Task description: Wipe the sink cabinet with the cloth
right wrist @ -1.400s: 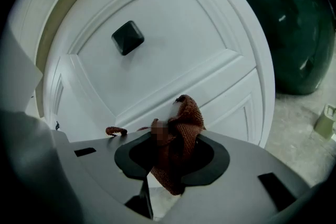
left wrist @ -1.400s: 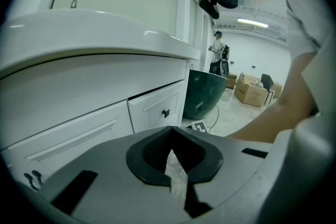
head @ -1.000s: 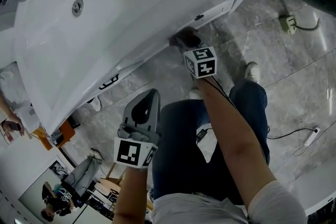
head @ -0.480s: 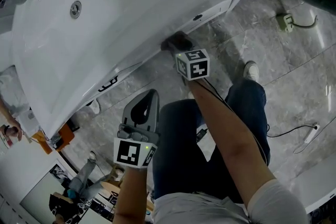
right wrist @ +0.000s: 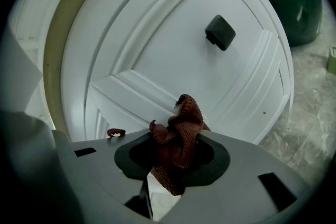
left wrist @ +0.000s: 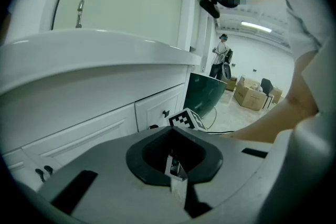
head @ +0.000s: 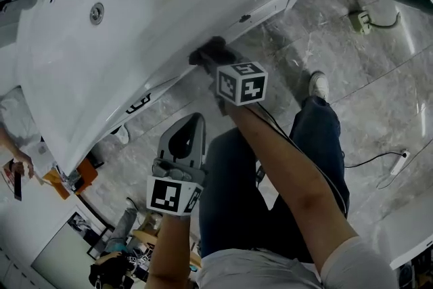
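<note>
My right gripper (head: 211, 54) is shut on a bunched dark red cloth (right wrist: 177, 140) and holds it against a white panelled cabinet door (right wrist: 173, 55) under the sink rim. A dark square knob (right wrist: 220, 32) sits on that door, up and to the right of the cloth. In the head view the cloth (head: 206, 51) shows as a dark wad at the cabinet front. My left gripper (head: 186, 139) hangs lower, away from the cabinet, jaws shut with nothing between them. The white sink basin (head: 101, 44) with its drain (head: 97, 12) fills the upper left.
Marbled grey floor (head: 358, 91) lies below, with a wall socket and cable (head: 362, 18) and a power strip (head: 399, 162). A dark green bin (left wrist: 207, 94) stands beside the cabinet. The person's legs and shoe (head: 318, 84) stand close to the cabinet. Another person (left wrist: 221, 57) and cardboard boxes stand far off.
My right gripper has slid the cloth leftward along the cabinet front, just under the sink rim. The left gripper has stayed in place.
</note>
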The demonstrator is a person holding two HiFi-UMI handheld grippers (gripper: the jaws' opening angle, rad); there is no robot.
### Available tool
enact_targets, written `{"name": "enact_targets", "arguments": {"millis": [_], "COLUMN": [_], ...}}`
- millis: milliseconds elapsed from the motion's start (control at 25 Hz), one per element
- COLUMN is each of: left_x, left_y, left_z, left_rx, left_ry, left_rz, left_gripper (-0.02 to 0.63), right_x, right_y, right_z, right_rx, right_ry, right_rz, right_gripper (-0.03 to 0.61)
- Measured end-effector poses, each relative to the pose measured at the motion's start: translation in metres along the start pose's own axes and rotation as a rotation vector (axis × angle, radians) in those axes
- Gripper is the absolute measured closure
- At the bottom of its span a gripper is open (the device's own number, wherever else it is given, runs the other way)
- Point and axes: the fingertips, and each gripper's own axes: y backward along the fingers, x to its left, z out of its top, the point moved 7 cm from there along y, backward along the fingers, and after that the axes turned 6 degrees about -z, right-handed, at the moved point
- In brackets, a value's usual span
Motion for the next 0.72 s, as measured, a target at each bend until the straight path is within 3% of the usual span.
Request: {"name": "enact_targets", "arguments": {"millis": [320,720], "left_x": [-0.021,-0.036], "left_y": [0.004,0.027], "left_z": [0.02,0.047], "left_rx": [0.023,0.041], "left_ry": [-0.01,0.0], "left_rz": [-0.046,-0.038], "left_gripper": [0.603,0.603], "right_x": [0.05,0.084], "right_y": [0.031,0.058], "right_z": [0.03,0.056], "right_rx": [-0.004,-0.06], "right_ry": [-0.106,-0.117], "right_rz": [0.084,0.133], "right_gripper": [0.465,0.465]}}
